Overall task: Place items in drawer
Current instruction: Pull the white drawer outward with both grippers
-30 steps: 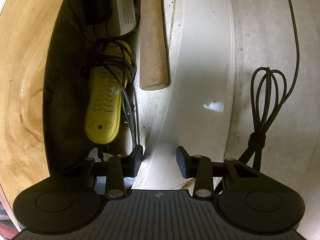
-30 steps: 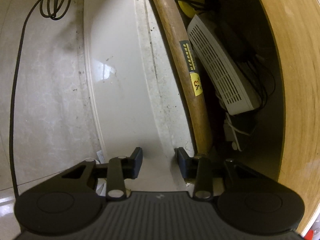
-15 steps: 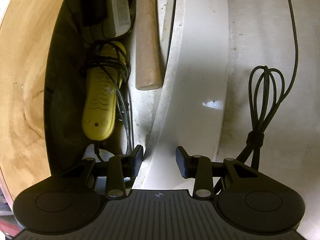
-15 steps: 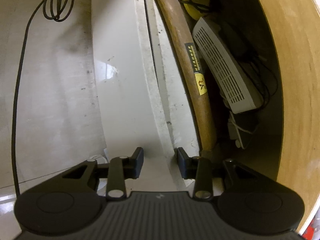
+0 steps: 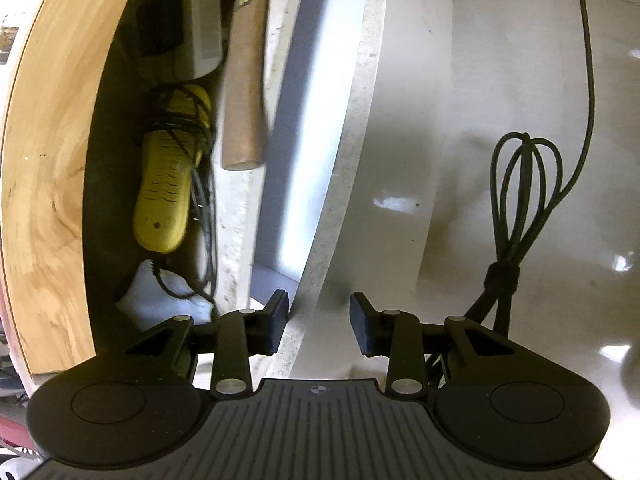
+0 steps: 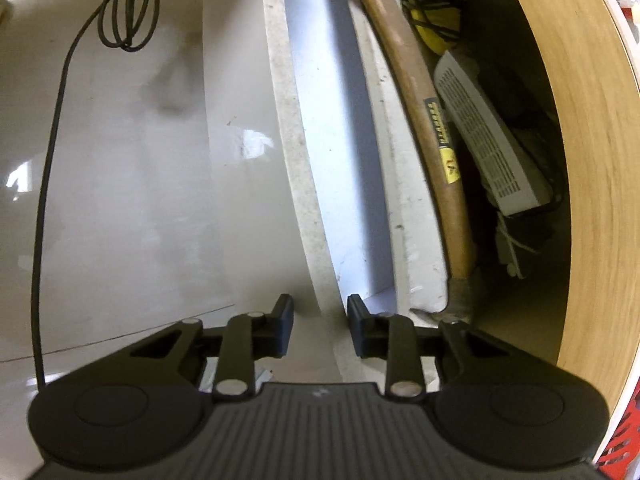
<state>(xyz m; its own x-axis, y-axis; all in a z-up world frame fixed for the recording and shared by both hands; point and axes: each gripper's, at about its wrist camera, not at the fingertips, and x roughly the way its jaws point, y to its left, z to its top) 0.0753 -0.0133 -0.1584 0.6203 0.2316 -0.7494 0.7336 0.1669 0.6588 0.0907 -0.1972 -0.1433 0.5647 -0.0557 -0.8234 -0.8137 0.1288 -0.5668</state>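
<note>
The white drawer front [image 5: 340, 168] stands between the jaws of my left gripper [image 5: 319, 324], which is open with its left finger inside the drawer. My right gripper [image 6: 319, 326] is open astride the same front panel [image 6: 296, 140]. Inside the drawer lie a wooden-handled hammer [image 5: 244, 92] [image 6: 432, 152], a yellow device wrapped in black cord [image 5: 168, 184], a white vented box [image 6: 488, 140] [image 5: 204, 28] and a white cloth [image 5: 160, 296]. Neither gripper holds an item.
A wooden tabletop [image 5: 48, 184] [image 6: 580, 140] overhangs the drawer. A bundled black cable [image 5: 516, 200] [image 6: 128, 12] lies on the pale tiled floor [image 5: 520, 80] outside the drawer.
The drawer front has shifted relative to its contents, showing more of a gap inside the drawer. Both grippers stayed open at the front panel.
</note>
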